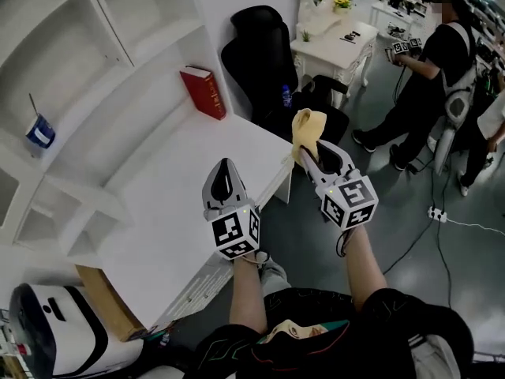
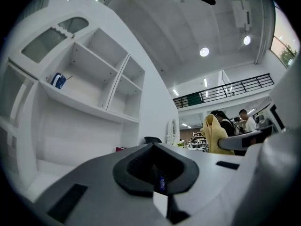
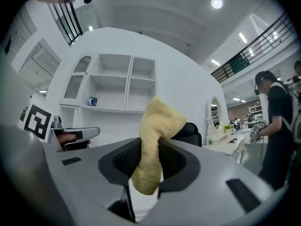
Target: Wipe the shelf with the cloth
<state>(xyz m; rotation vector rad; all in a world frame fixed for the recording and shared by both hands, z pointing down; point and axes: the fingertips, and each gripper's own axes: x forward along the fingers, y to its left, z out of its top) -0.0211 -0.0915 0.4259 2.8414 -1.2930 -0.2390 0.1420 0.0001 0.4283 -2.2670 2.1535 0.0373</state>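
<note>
My right gripper (image 1: 304, 153) is shut on a yellow cloth (image 1: 307, 129), held in the air just past the white desk's right edge (image 1: 272, 144). From the right gripper view the cloth (image 3: 155, 131) stands up between the pads and also hangs below them. My left gripper (image 1: 224, 178) hovers over the desk with its jaws shut and nothing in them (image 2: 159, 175). The white shelf unit (image 1: 95, 61) rises at the left, and its open compartments (image 3: 123, 87) show ahead. The cloth (image 2: 214, 134) is also seen to the right in the left gripper view.
A red book (image 1: 204, 91) leans on the desk against the wall. A blue cup (image 1: 39, 130) sits on a shelf. A black chair (image 1: 260, 50) stands beyond the desk, with a white table (image 1: 335, 42) and a standing person (image 1: 438, 77) further right. Cardboard (image 1: 106, 302) leans near the front left.
</note>
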